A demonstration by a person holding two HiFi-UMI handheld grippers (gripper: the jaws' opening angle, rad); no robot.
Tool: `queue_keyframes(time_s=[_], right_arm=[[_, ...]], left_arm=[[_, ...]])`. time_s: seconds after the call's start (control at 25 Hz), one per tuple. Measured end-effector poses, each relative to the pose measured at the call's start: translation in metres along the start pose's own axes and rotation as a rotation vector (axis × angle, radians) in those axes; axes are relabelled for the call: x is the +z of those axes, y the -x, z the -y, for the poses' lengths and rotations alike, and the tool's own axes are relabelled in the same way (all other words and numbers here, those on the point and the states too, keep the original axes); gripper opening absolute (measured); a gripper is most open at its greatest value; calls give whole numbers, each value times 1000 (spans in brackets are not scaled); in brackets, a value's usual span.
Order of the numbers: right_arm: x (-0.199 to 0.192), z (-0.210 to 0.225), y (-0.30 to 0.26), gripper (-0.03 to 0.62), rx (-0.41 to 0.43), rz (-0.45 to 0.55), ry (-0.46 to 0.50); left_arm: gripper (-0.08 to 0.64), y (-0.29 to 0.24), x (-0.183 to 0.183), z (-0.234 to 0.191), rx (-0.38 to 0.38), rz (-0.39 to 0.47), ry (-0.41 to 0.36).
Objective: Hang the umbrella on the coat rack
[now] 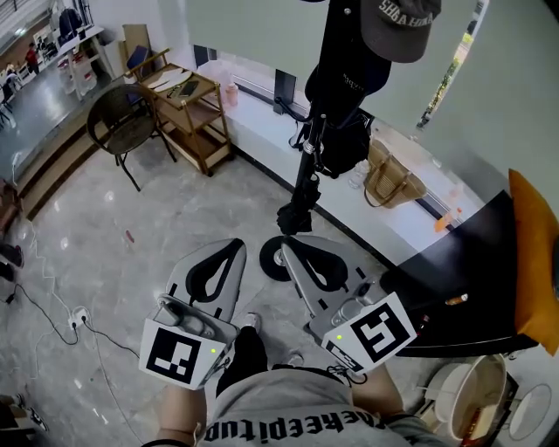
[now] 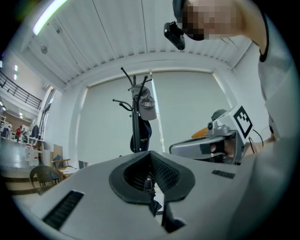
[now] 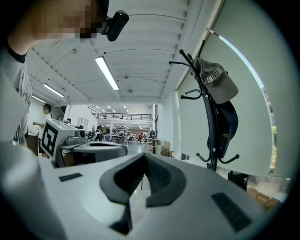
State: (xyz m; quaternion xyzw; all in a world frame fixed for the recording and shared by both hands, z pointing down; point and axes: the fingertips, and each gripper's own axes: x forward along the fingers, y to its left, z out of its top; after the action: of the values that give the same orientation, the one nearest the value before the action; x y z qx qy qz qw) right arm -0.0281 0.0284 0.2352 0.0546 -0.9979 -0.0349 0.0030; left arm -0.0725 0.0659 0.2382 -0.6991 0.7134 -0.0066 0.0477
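Observation:
The black coat rack stands ahead of me by the window, its round base on the floor. A grey cap and a dark bag hang on it. I cannot make out an umbrella in any view. My left gripper and right gripper are held side by side at waist height and point level toward the rack. Both are shut with nothing between the jaws. The left gripper view shows the coat rack straight ahead over its gripper. The right gripper view has the coat rack to the right of its gripper.
A wooden trolley and a dark chair stand at the back left. A woven bag sits on the window ledge. At my right are a black table, an orange cushion and a white bucket. Cables lie on the floor.

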Motion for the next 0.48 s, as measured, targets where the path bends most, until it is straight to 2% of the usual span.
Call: queue_keyframes(time_s=[0.2, 0.48], right_arm=[[-2, -7, 8, 11, 16, 3, -4], [2, -10, 19, 12, -9, 7, 3]], left_arm=[[15, 22, -1, -9, 86, 26, 24], [15, 28, 5, -9, 122, 46, 5]])
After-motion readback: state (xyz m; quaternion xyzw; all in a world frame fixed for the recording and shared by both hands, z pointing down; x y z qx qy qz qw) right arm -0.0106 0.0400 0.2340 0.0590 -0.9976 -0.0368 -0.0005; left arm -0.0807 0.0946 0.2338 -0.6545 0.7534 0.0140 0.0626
